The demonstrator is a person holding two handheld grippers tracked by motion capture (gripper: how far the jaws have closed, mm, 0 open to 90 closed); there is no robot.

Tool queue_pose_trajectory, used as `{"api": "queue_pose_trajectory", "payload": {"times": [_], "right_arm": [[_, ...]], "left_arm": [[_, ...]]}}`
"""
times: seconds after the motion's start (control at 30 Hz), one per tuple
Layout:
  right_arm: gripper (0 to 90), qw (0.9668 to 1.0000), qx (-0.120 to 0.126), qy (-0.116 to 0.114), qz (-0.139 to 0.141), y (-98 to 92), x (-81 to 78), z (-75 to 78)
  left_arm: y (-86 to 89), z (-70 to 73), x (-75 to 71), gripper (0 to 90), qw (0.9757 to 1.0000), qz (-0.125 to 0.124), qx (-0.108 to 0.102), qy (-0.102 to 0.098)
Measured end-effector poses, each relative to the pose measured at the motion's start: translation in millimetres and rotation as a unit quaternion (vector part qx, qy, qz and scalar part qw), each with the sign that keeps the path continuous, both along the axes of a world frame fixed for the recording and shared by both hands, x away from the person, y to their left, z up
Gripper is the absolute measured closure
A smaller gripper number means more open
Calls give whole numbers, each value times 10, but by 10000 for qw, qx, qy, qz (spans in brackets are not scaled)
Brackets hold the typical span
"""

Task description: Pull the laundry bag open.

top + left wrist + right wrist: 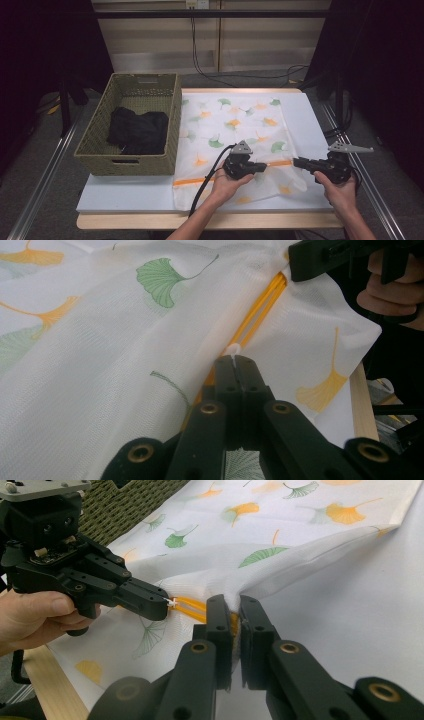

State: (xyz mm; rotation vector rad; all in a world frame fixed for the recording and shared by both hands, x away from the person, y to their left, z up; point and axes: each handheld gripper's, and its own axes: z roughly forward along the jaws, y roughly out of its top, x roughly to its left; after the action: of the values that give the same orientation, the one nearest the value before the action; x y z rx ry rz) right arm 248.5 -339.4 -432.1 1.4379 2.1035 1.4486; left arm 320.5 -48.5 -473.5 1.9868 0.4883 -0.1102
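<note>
A white mesh bag printed with green and orange ginkgo leaves lies flat on the table, an orange zipper running across its near part. My left gripper is shut on the small white zipper pull. In the high view the left gripper sits over the zipper line. My right gripper is shut on a bunched fold of the bag at the zipper's end. The right gripper faces the left one a short way apart, with the fabric lifted slightly between them.
A woven basket stands at the left of the table with a black garment inside. The white table top has a wooden front edge. Cables hang along the back wall.
</note>
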Motion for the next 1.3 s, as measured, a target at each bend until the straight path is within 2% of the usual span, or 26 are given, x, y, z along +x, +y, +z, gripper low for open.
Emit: {"api": "queue_pose_trajectory", "payload": {"times": [0.03, 0.07, 0.13, 0.2, 0.4, 0.43, 0.57, 0.67, 0.73, 0.8, 1.13, 1.2, 1.3], "right_arm": [[851, 10000, 1, 3, -4, -3, 0, 1], [851, 10000, 18, 1, -9, -7, -3, 4], [851, 10000, -1, -22, -14, -11, -5, 7], [851, 10000, 1, -14, -14, -7, -3, 5], [851, 10000, 14, -12, -7, -7, -4, 5], [852, 10000, 10, -16, -1, -8, -4, 6], [851, 10000, 14, -17, 8, -5, -1, 11], [852, 10000, -7, -43, -56, -21, -8, 32], [852, 9999, 18, -57, -82, -44, -12, 35], [852, 10000, -9, -42, -72, -40, -13, 25], [852, 10000, 10, -29, -50, -35, -14, 22], [852, 10000, 18, -3, -57, -31, -15, 21], [852, 10000, 8, -18, -51, -28, -9, 18]], "left_arm": [[4, -1, 1, 900, 10000, 0, 1, 3], [5, -8, 1, 900, 10000, -9, -83, 30], [17, 2, -3, 900, 10000, 5, -14, 5], [20, 1, -6, 900, 10000, 6, -42, 10], [50, 16, -10, 900, 10000, 7, 61, -20], [50, 17, -14, 900, 10000, -2, 23, 2], [73, 36, -12, 900, 9999, 21, 121, -54], [102, 22, 0, 900, 9999, 82, 58, -14], [125, 28, 1, 900, 9999, 98, 116, -14], [138, 27, -2, 900, 9999, 98, 38, -10], [152, 25, 1, 900, 9998, 139, 110, 0], [152, 18, 3, 900, 9999, 130, 39, 19], [159, 17, 10, 900, 9999, 101, 103, -15]]}}
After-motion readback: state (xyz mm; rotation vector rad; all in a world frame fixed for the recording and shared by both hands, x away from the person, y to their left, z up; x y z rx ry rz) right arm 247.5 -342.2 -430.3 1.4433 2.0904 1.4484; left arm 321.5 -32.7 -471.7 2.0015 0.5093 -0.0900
